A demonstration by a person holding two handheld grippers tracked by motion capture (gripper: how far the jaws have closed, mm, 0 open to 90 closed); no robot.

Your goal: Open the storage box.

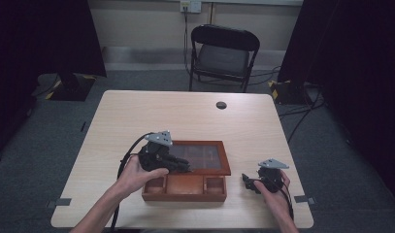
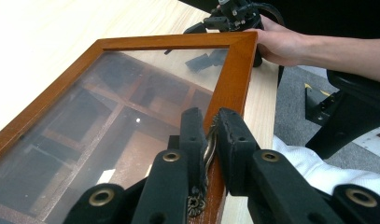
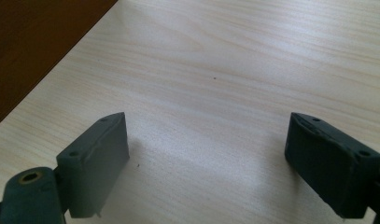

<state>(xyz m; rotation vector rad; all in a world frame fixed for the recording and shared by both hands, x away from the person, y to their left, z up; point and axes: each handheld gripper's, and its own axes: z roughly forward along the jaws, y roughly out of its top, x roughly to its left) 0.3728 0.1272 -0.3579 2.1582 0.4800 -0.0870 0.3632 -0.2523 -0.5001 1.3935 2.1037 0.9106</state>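
A brown wooden box (image 1: 185, 190) with several compartments stands near the table's front edge. Its glass lid (image 1: 205, 156) is lifted at the front, so the front row of compartments lies uncovered. My left gripper (image 1: 184, 166) is shut on the small metal handle (image 2: 207, 151) at the lid's front rail (image 2: 234, 70), and the compartments show through the glass (image 2: 108, 121). My right gripper (image 1: 248, 182) rests on the table to the right of the box. Its jaws (image 3: 215, 154) stand open over bare wood, with nothing between them. The right gripper (image 2: 227, 16) also appears beyond the lid's far corner.
The box's dark side (image 3: 29, 46) lies left of my right gripper. The light wooden table (image 1: 185, 116) has a round cable hole (image 1: 221, 105) at the back. A black folding chair (image 1: 223, 56) stands behind it. Dark curtains flank the room.
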